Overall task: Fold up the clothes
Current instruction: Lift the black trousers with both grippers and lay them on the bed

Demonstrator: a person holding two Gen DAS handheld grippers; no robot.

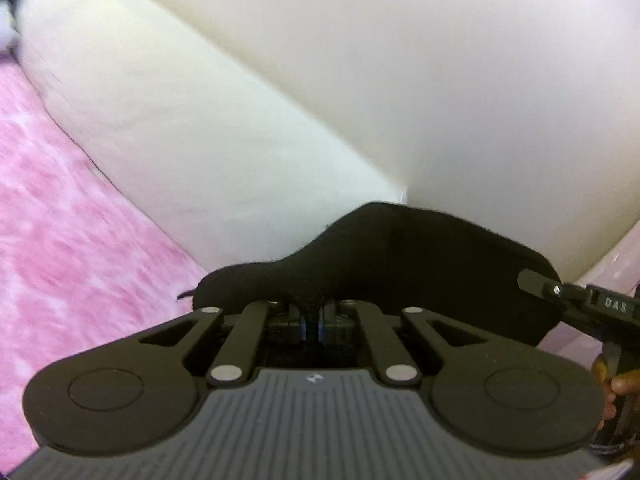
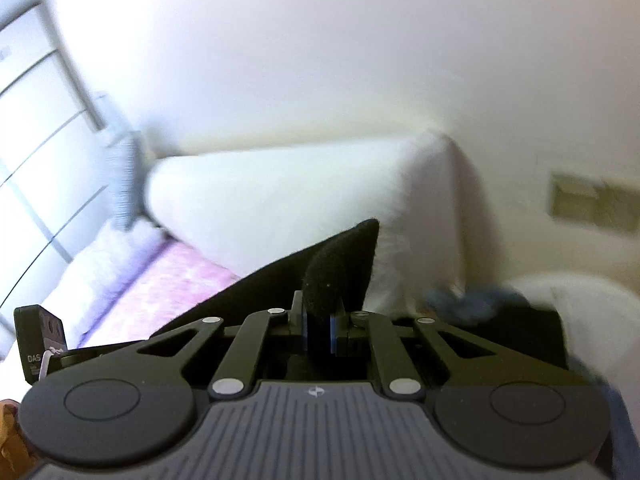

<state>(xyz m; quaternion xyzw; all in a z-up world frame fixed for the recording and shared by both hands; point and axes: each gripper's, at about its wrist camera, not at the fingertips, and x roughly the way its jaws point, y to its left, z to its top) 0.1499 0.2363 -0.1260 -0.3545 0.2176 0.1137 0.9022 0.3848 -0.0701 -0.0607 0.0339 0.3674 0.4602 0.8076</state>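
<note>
Pink mottled bedding (image 1: 60,208) fills the 9 o'clock side of the left wrist view, with a long cream cushion (image 1: 192,112) running from 10 o'clock down toward centre and a pale wall (image 1: 440,60) behind it. Left gripper (image 1: 313,322): jaws pressed nearly together, blue pads pinching a fold of the black garment (image 1: 400,264), which bulges up just ahead of the fingers and spreads toward 3 o'clock. At 3 o'clock in the same view the right gripper's (image 1: 532,280) dark tip lies against the cloth edge, and fingers of the person's hand (image 1: 620,388) wrap its handle at 4 o'clock. Right wrist view: right gripper (image 2: 318,332) closed on the same black garment (image 2: 340,264) — a thick roll of cloth stands upright between the blue pads, with a flat triangular flap rising to a point at 12 o'clock of the fingers. Cloth stretches off toward 9 o'clock, where part of the left gripper's body (image 2: 40,340) shows. Cream cushion (image 2: 280,200) lies beyond; white drawer fronts (image 2: 36,128) at 9–10 o'clock. Bluish item at 3 o'clock, too blurred to identify. Both views are motion-blurred.
</note>
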